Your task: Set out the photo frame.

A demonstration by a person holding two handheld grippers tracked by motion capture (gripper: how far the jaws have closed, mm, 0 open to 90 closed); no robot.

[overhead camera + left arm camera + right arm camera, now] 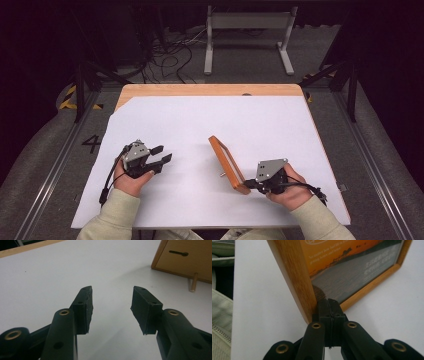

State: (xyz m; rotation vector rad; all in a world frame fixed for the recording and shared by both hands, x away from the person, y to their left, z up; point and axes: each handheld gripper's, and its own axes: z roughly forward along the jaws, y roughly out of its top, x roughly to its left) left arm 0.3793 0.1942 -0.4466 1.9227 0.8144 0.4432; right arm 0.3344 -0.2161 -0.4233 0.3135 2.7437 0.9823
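I see the wooden picture frame (227, 162) standing on the white table (200, 125) toward 4 o'clock of centre. My right gripper (251, 185) presses its 2 jaws together against the frame's near corner. My left gripper (159, 159), around 8 o'clock, has its jaws spread wide, holding nothing.

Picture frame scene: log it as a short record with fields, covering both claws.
surface: white sheet over a wooden table
object: wooden picture frame, standing on its edge, sunset print facing the right claw
support: peg sticking out of the frame's back, tip on the sheet
left claw: jaws apart, holding nothing, apart from the frame
right claw: jaws together at the frame's lower near corner; whether they pinch it cannot be told
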